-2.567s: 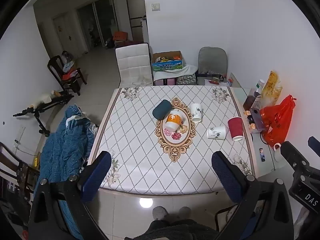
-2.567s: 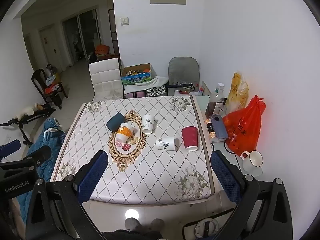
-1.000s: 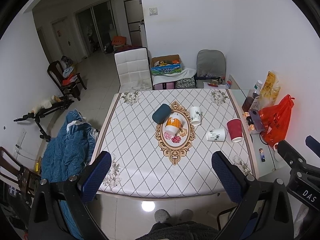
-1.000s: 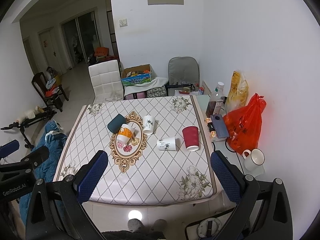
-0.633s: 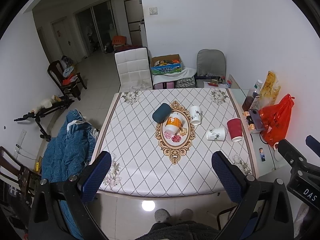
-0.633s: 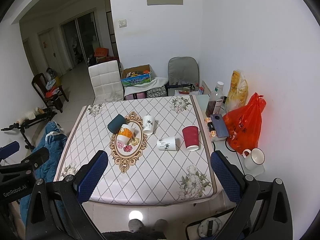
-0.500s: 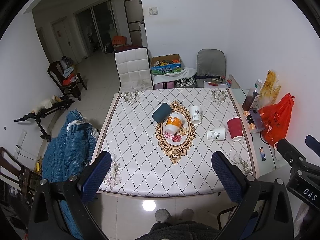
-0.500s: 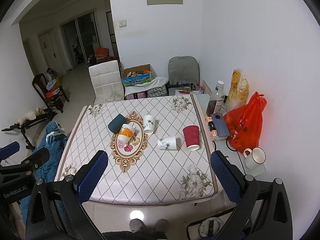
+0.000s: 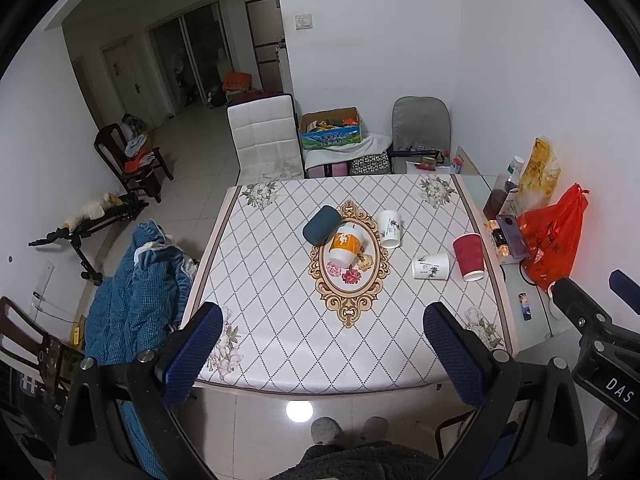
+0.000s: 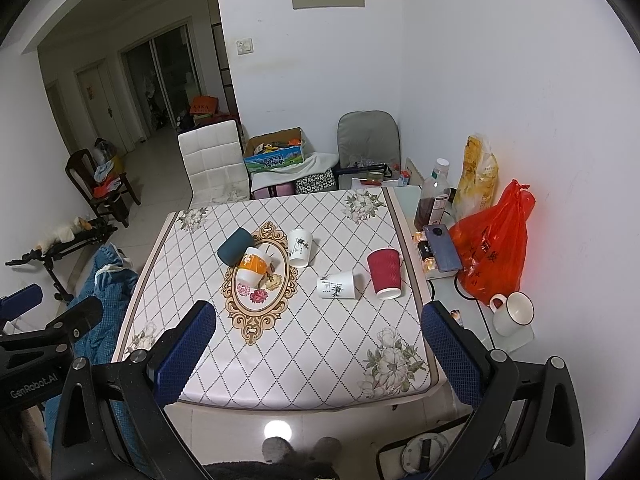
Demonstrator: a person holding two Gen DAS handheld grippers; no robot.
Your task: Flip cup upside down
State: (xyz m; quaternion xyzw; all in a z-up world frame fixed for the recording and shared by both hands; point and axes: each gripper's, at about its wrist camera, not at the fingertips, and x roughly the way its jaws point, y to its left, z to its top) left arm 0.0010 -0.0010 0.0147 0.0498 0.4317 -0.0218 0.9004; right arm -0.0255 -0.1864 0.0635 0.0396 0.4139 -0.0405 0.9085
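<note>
Several cups sit on the patterned table (image 9: 280, 320). A dark teal cup (image 9: 320, 225) and an orange-and-white cup (image 9: 345, 243) lie tipped at the middle. A white printed cup (image 9: 389, 227) stands rim down behind them. Another white printed cup (image 9: 431, 265) lies on its side, and a red ribbed cup (image 9: 469, 257) stands rim down at the right. The same cups show in the right wrist view: teal (image 10: 234, 245), orange (image 10: 251, 265), red (image 10: 385, 273). My left gripper (image 9: 322, 344) and right gripper (image 10: 318, 340) are open, empty, high above the table's near edge.
A side shelf at the right holds an orange bag (image 10: 494, 244), a phone (image 10: 442, 248), a bottle (image 10: 434, 196) and a white mug (image 10: 512, 314). A blue jacket (image 9: 136, 292) hangs left of the table. A white chair (image 9: 264, 142) and a grey chair (image 9: 420, 128) stand behind it.
Both grippers have drifted only slightly; the view shifted a little. The cups have not moved. Both grippers stay open.
</note>
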